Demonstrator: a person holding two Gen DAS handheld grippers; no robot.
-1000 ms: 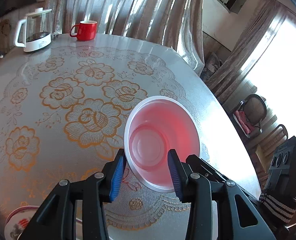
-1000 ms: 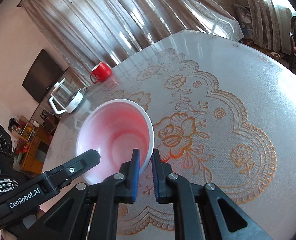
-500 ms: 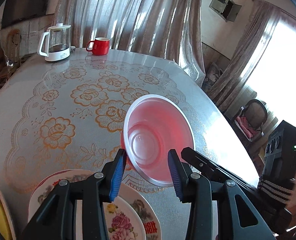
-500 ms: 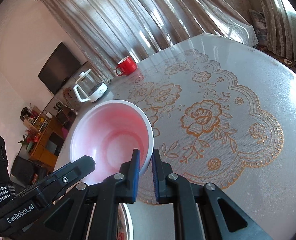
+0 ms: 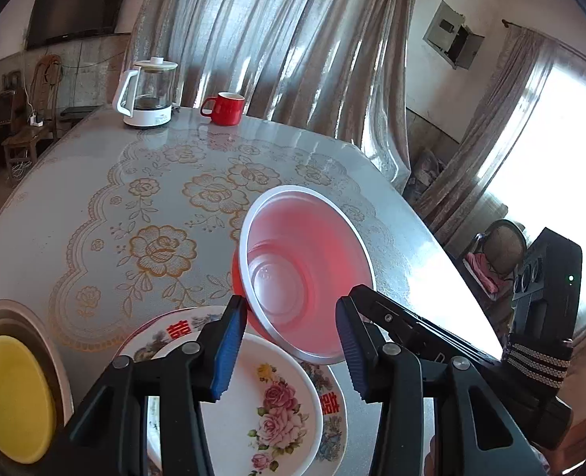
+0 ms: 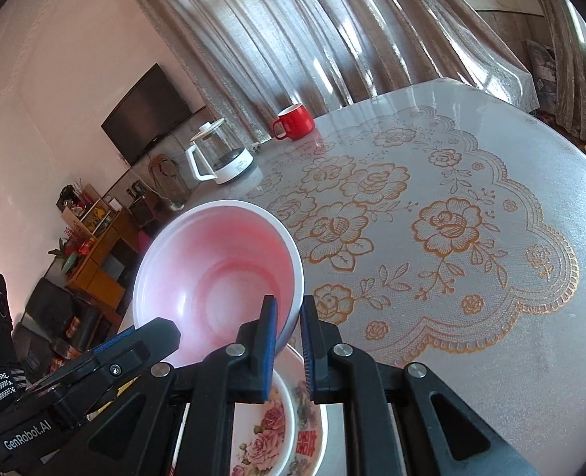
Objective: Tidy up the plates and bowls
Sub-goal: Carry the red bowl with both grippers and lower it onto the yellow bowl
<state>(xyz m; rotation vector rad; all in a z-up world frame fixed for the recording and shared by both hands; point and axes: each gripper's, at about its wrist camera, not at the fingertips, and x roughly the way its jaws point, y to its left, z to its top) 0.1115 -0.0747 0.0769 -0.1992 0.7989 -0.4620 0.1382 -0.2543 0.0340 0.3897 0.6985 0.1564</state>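
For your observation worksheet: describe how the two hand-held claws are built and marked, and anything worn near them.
Each claw, left claw and right claw, has two angular black plastic fingers with triangular cut-outs, silver round screws and ribbed blue pads. The left one's side bears white "GenRobot.AI" lettering. A black band with white stripes shows beside the right one.

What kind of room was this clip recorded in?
Most likely a home living or dining room: a wall-mounted TV, long curtains, and a round table under a floral cover, carrying a glass kettle, a red mug and flowered plates.
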